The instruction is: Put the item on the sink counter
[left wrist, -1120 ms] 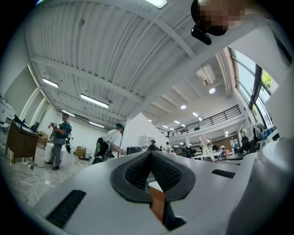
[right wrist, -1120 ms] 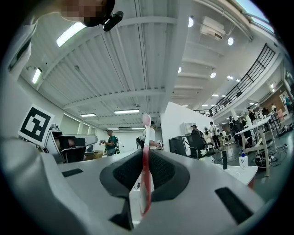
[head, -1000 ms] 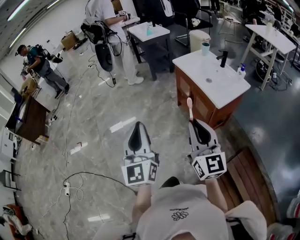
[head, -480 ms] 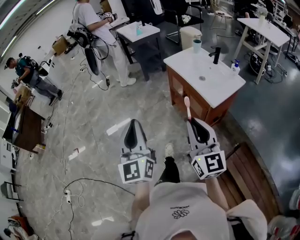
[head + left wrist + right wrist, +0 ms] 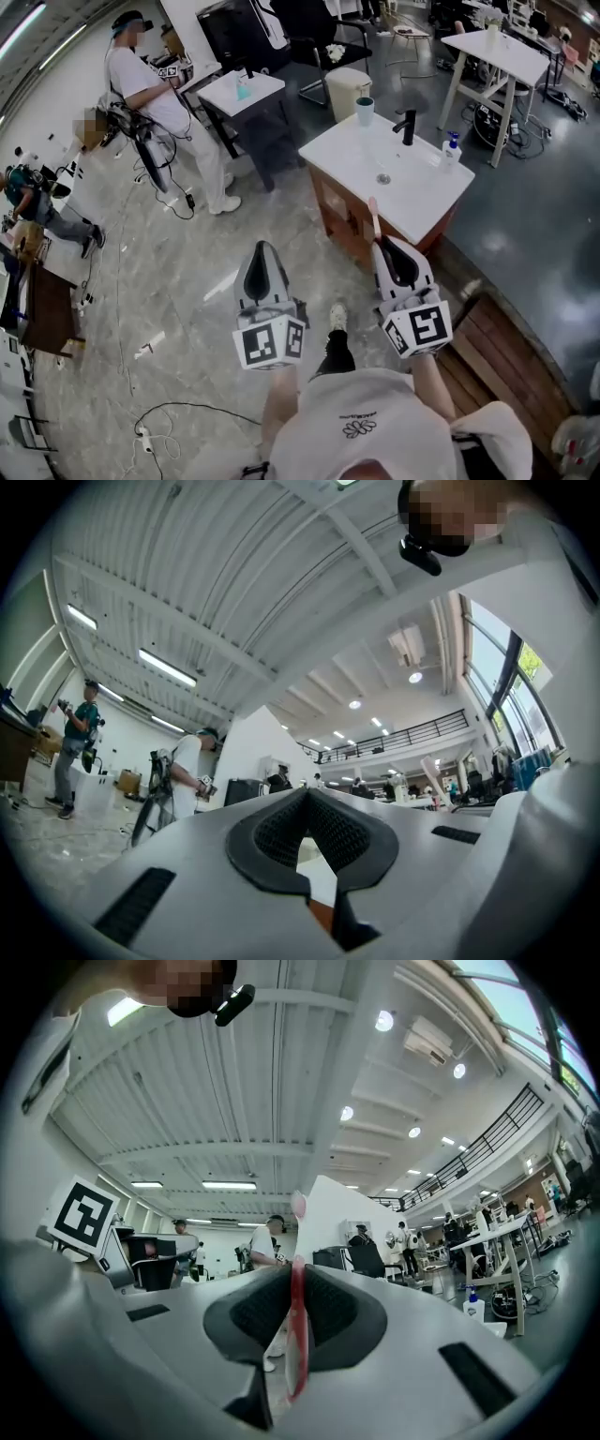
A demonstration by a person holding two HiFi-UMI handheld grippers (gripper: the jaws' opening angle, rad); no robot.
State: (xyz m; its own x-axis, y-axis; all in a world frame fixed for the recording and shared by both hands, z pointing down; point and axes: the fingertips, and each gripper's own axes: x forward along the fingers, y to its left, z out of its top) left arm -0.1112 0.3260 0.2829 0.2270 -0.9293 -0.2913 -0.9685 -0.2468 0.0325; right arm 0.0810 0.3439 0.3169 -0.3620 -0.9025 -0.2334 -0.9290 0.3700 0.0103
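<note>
A pink toothbrush [image 5: 375, 217] stands upright in my right gripper [image 5: 384, 246], which is shut on its handle. In the right gripper view the toothbrush [image 5: 297, 1321] runs up between the dark pads, its head above the jaw tips. The white sink counter [image 5: 352, 155] on a wooden cabinet lies just ahead of the right gripper, still apart from it. My left gripper [image 5: 262, 248] hangs over the floor to the left of the cabinet. Its jaws meet at the tips [image 5: 305, 794] with nothing between them.
On the counter stand a black faucet [image 5: 406, 127], a teal cup [image 5: 364, 111] and a soap bottle [image 5: 451, 148]. A person in white [image 5: 155, 98] stands by a small table [image 5: 239, 92] at the back left. Cables lie on the floor [image 5: 169, 281]. A wooden platform [image 5: 511, 347] lies to the right.
The view has moved toward the sink, so the counter sits nearer to the right gripper. Both grippers keep their pose, and the toothbrush stays clamped in the right one.
</note>
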